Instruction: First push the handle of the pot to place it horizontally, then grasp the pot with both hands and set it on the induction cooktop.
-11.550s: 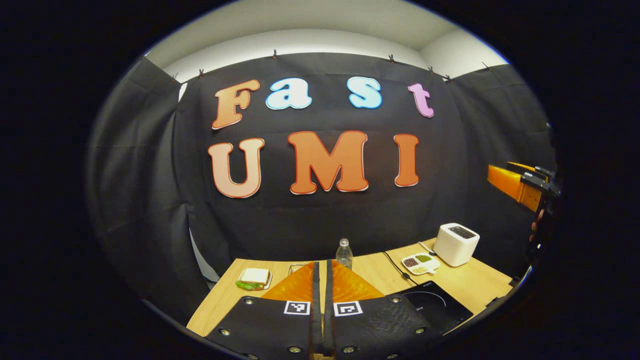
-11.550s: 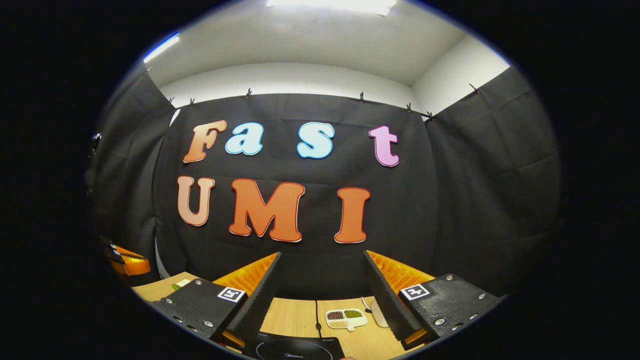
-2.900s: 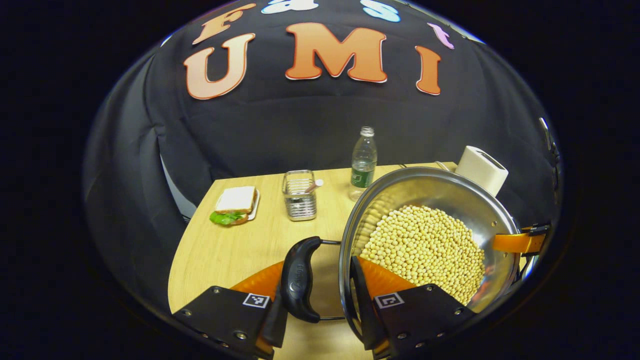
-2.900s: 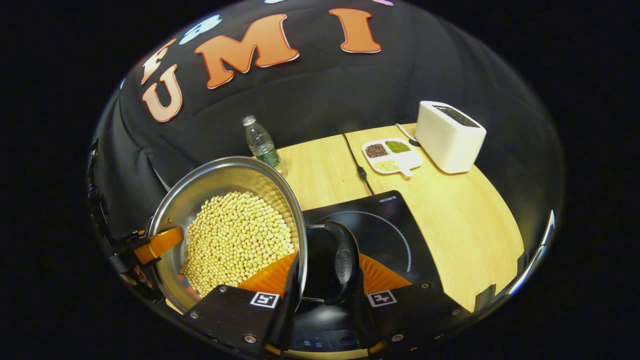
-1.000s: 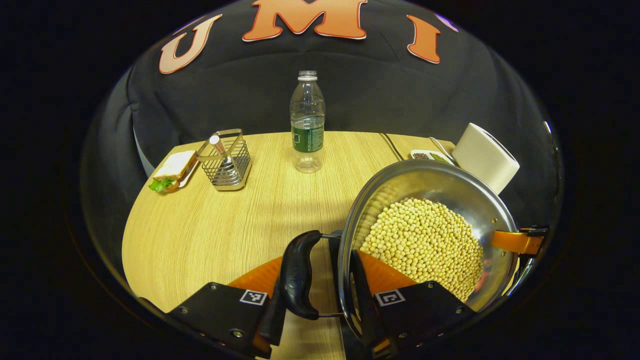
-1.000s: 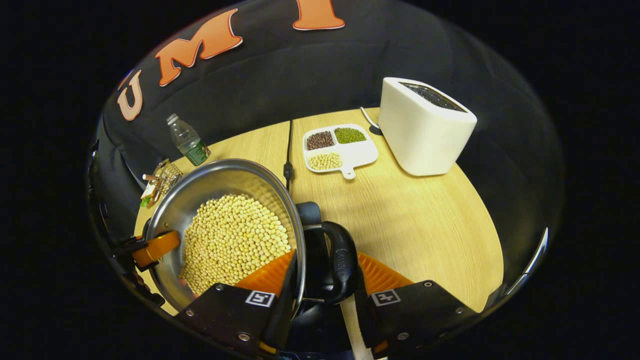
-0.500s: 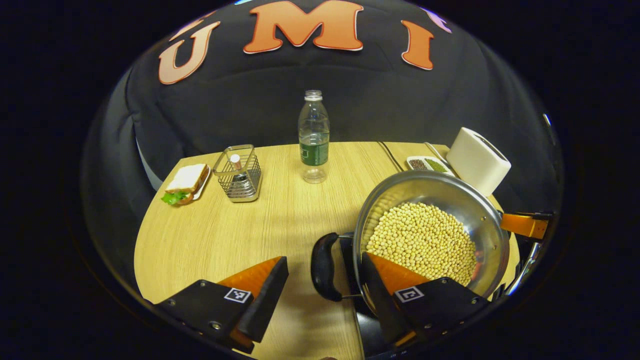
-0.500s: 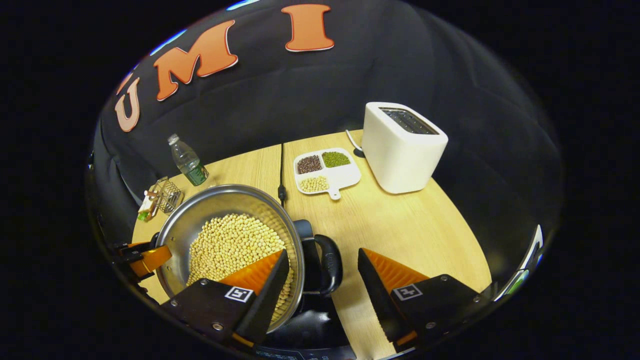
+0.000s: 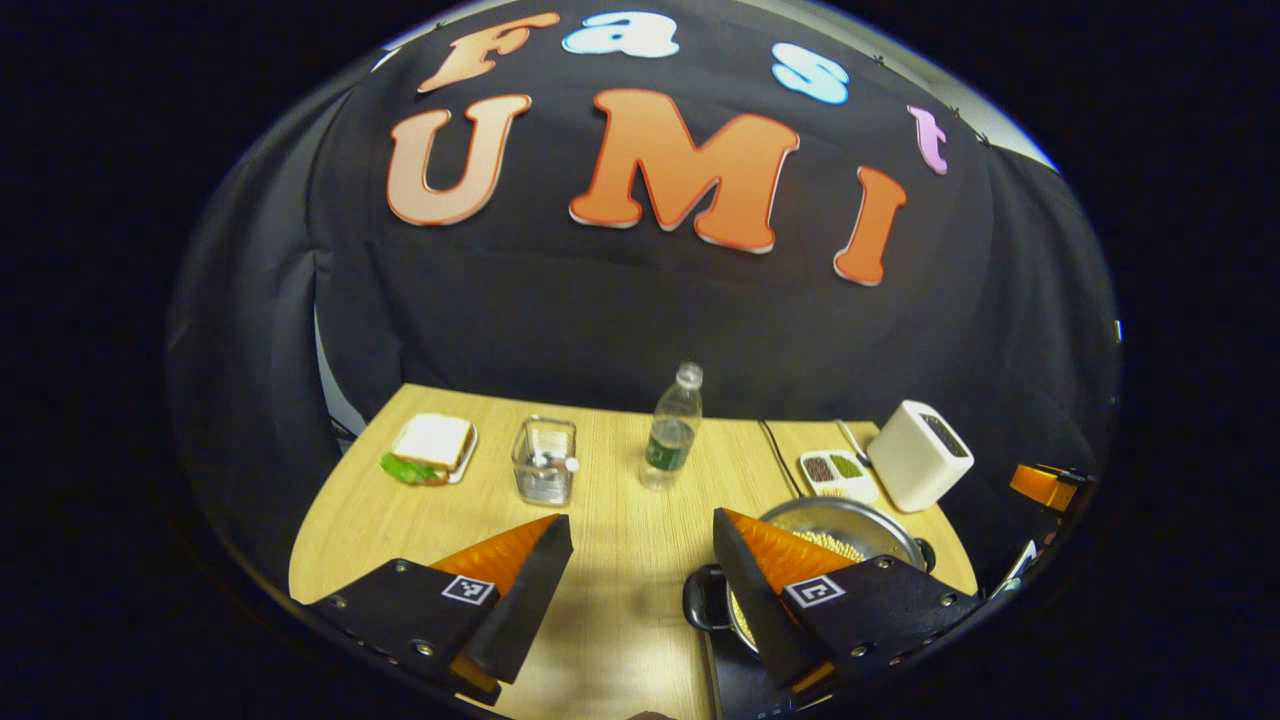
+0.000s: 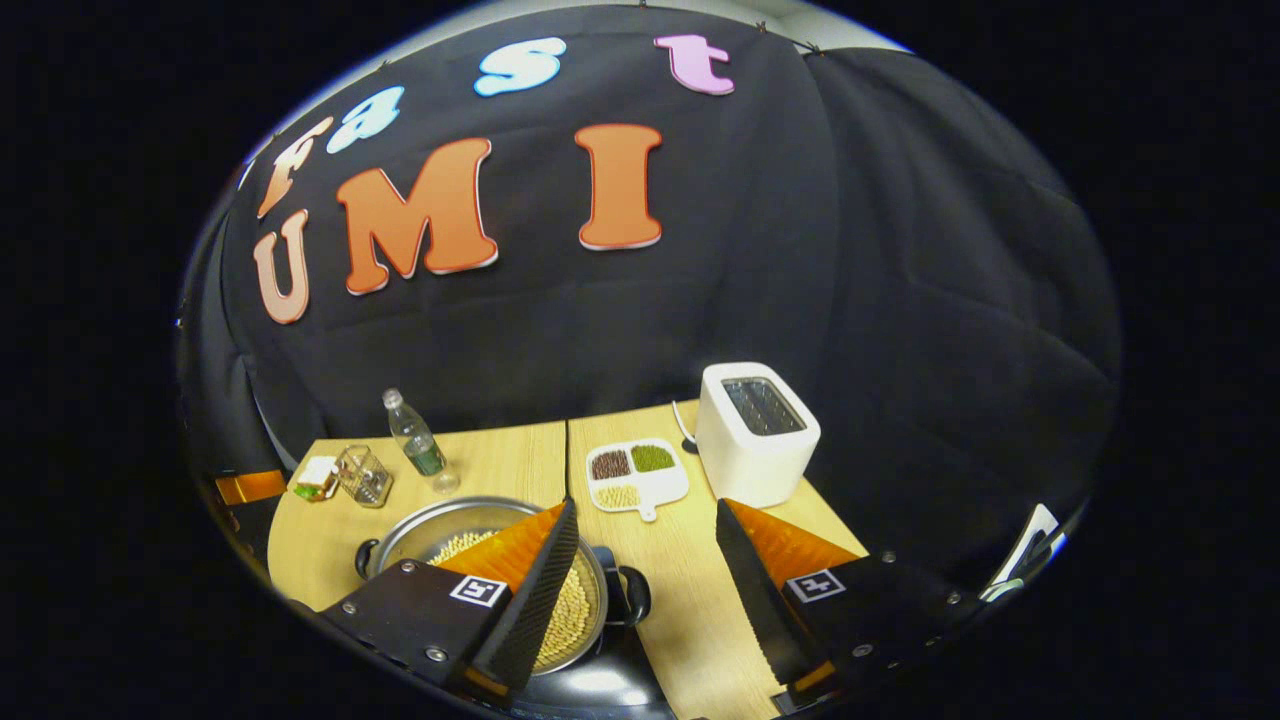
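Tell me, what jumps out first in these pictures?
The steel pot heaped with pale beans, sitting on the black cooktop at the table's near edge. Behind it stand a white toaster and a divided tray, while both open grippers, left and right, hang above.

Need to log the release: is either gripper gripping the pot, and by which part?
Nothing is held. The left gripper and right gripper are both open, above and apart from the pot, which sits on the cooktop.

Pot (image 10: 470, 525) on cooktop (image 10: 590, 692); bottle (image 9: 670, 430) behind it; toaster (image 10: 757, 432) right of sectioned dish (image 10: 634, 475).
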### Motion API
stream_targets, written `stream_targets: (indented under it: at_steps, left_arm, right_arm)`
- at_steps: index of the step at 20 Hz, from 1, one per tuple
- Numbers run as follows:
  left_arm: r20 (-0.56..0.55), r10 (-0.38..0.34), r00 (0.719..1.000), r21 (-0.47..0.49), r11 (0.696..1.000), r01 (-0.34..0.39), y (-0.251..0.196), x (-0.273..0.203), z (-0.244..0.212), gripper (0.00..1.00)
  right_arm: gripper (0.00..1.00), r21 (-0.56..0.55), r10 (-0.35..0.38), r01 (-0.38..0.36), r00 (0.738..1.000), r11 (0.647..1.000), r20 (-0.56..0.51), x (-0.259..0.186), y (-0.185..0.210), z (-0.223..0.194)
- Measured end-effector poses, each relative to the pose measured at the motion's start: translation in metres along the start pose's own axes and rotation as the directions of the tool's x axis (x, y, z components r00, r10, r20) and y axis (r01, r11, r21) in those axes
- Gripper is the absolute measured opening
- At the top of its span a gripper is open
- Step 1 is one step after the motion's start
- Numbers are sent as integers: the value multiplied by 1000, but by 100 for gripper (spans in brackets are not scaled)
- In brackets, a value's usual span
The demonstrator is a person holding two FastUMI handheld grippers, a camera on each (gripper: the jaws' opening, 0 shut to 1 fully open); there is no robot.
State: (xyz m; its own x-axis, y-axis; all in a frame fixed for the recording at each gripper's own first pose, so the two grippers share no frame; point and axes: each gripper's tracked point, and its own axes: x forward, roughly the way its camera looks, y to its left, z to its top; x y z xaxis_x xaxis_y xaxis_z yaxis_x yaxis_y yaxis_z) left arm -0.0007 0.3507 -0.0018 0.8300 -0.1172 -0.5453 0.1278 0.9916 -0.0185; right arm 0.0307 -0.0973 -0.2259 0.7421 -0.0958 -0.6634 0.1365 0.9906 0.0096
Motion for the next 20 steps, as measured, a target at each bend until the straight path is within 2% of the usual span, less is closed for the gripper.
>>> stream_targets:
  at_steps: [1,3,7,11,12,13,14,15,16,19,20]
  left_arm:
    - [57,14,998,11,1000,-15,11,-9,22,89]
    - [181,90,979,17,995,-94,46,-24,65,89]
    - [323,173,930,-40,985,-169,101,-68,132,89]
    - [533,199,822,-65,979,-195,122,-130,215,88]
    - [576,201,792,-65,978,-200,121,-145,231,88]
    - [615,203,762,-58,975,-213,116,-159,241,87]
    - [652,209,729,-53,971,-231,115,-169,251,88]
    - [681,204,703,-46,970,-237,110,-180,259,87]
    - [702,194,685,-41,971,-234,108,-197,272,88]
    - [748,187,637,-33,969,-246,99,-228,281,87]
    - [758,187,625,-36,969,-245,97,-232,282,87]
  right_arm:
    - [86,-2,7,-7,999,1000,37,-9,1,14]
    - [87,-6,23,-23,995,1000,101,-20,2,41]
    - [88,-22,-15,20,974,1000,225,-43,-12,90]
    - [89,-35,-22,37,935,999,354,-78,-14,142]
    - [93,-43,-21,40,922,998,387,-84,-10,155]
    - [88,-49,-12,36,906,998,422,-92,-4,168]
    - [88,-56,0,28,892,998,453,-97,2,179]
    - [94,-60,12,19,877,998,480,-105,10,190]
    - [89,-62,25,7,864,998,503,-109,18,199]
    - [90,-72,76,-42,813,997,577,-128,36,217]
    - [94,-74,83,-48,794,996,602,-131,39,223]
